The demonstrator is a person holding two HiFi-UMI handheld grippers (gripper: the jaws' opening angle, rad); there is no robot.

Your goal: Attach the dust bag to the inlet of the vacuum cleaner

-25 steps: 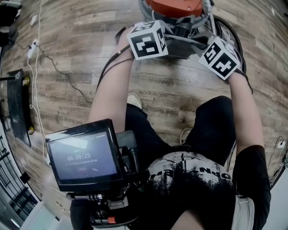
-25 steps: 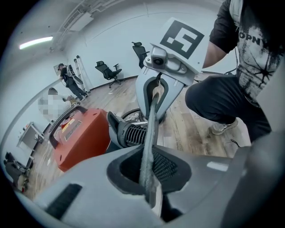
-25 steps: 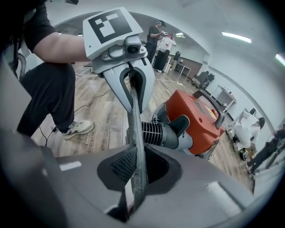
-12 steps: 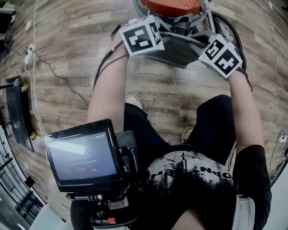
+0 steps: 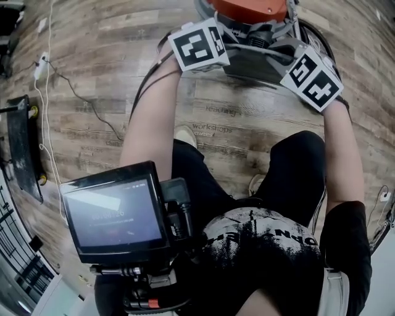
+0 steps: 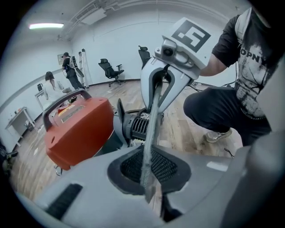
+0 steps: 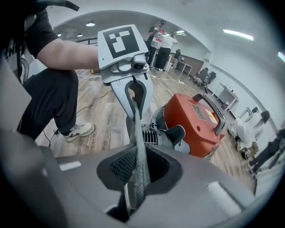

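Now the dust bag [image 5: 254, 60], a grey felty sheet, hangs taut just beside the glossy orange vacuum cleaner [image 5: 247, 9], nudged closer than a second ago; I'd say it's lining up, not attached. My left gripper [image 6: 150, 178] has just tightened on one edge; the right gripper [image 7: 138, 178] pinches the other.

Orange vacuum cleaner [image 6: 78, 131], grey dust bag [image 7: 137, 173], wood-grain floor [image 5: 278, 117]

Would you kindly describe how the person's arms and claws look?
The left claw and right claw each have a pale grey forked body topped by a white cube with black square markers. Black cables run beside the left forearm. The arms are bare below the short sleeves of a black printed T-shirt.
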